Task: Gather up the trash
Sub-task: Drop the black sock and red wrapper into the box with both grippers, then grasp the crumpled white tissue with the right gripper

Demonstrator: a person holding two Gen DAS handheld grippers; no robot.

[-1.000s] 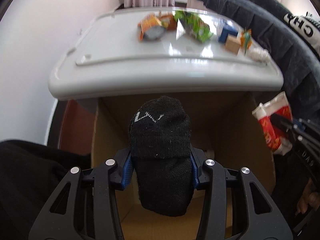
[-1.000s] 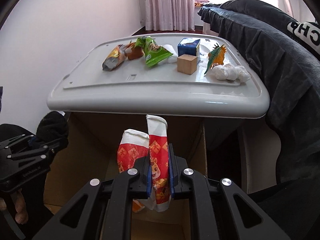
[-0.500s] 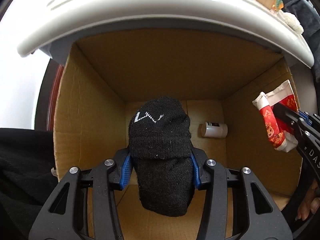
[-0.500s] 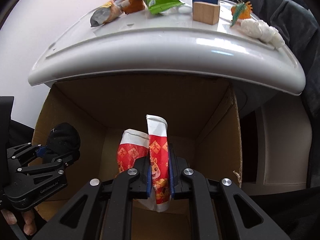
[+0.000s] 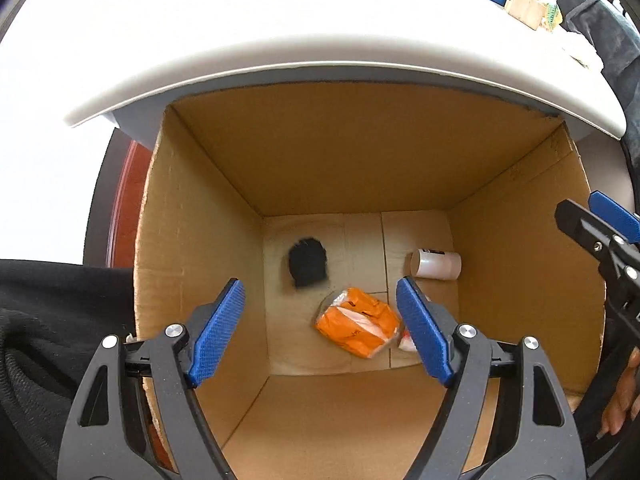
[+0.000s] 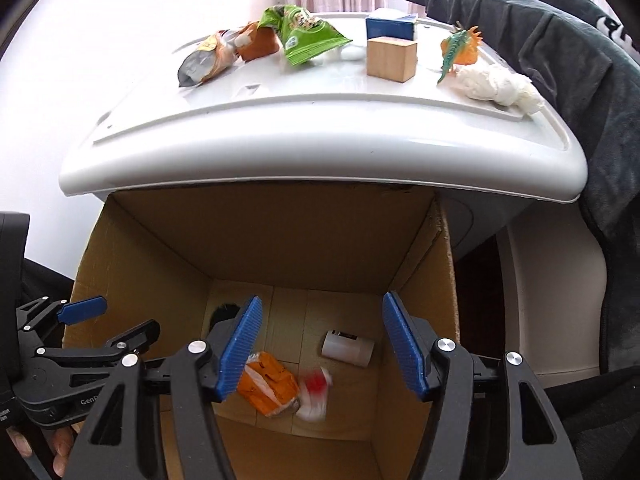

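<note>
An open cardboard box (image 5: 200, 216) (image 6: 436, 256) stands below the edge of a white table (image 6: 320, 136). My left gripper (image 5: 320, 320) hangs over it, jaws opening, nothing between them. The black sock (image 5: 307, 263) lies on the box floor, its edge just showing in the right wrist view (image 6: 225, 309). My right gripper (image 6: 322, 340) also has its jaws opening and holds nothing. The red and white wrapper (image 6: 316, 394) is blurred, at the box floor beside an orange packet (image 6: 272, 388) (image 5: 356, 332). A white bottle (image 5: 436, 265) (image 6: 347, 349) lies in the box too.
On the table lie a silver-orange snack bag (image 6: 204, 60), an orange packet (image 6: 258, 42), a green bag (image 6: 308, 34), a blue box (image 6: 392, 26), a wooden block (image 6: 392, 58), a toy dinosaur (image 6: 460, 48) and crumpled white tissue (image 6: 496, 86). Dark clothing (image 6: 560, 52) drapes at the right.
Both grippers sank over the box and opened. The black sock left the left jaws and lies on the box floor. The red wrapper dropped out of the right jaws.
</note>
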